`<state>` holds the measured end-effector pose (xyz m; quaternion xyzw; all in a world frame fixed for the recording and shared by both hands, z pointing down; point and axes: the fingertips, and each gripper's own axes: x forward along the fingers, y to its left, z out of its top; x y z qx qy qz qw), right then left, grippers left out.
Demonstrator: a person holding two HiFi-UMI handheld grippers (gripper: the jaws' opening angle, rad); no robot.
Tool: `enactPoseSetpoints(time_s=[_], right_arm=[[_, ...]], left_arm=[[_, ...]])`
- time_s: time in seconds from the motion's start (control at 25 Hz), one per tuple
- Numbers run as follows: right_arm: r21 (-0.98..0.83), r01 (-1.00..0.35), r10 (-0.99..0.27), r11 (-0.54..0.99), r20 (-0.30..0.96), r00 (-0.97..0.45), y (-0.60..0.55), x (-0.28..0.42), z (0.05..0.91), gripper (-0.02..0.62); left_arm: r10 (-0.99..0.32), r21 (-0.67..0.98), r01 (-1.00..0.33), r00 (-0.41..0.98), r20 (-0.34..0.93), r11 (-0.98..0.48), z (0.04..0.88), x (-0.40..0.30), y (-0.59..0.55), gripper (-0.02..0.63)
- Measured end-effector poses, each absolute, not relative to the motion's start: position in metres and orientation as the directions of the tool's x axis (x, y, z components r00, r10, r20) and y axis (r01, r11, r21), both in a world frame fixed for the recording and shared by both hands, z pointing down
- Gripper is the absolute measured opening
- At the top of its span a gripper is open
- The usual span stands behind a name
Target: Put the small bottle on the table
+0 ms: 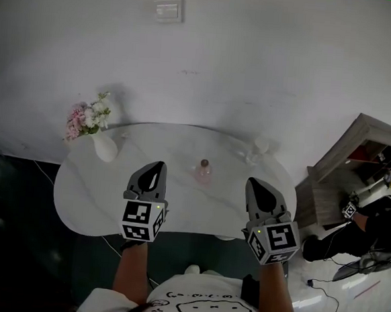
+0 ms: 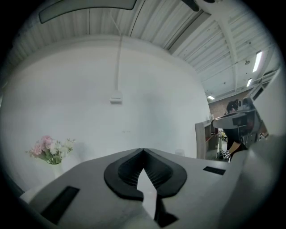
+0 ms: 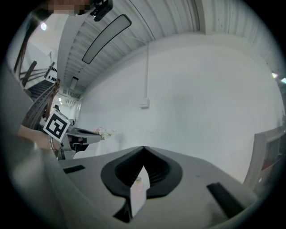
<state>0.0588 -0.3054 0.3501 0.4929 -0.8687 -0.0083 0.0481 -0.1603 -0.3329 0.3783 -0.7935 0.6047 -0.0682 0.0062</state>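
The small bottle [image 1: 203, 171] stands upright at mid-frame in the head view, its long axis vertical and its dark cap pointing up. It rests on the white oval tabletop [image 1: 85, 190], apart from both grippers. The left gripper [image 1: 156, 172] at lower left and the right gripper [image 1: 259, 190] at lower right each have their jaws closed tip to tip, holding nothing. Bare surface lies on both sides of the bottle. A vase of flowers [image 1: 104, 145] occupies the tabletop's left end, and a small pale object [image 1: 255, 152] sits near its far right edge, by the wall [image 1: 256, 69].
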Motion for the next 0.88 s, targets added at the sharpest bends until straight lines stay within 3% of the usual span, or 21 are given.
enactPoseSetpoints(time_s=[0.88], right_arm=[[0.215,-0.842,-0.857,0.495,-0.042,-0.514,-0.281,0.077,0.268,-0.006]], left_arm=[[-0.975,-0.148,-0.973,0.194,-0.105,-0.177,0.281,-0.177,-0.289,0.005]])
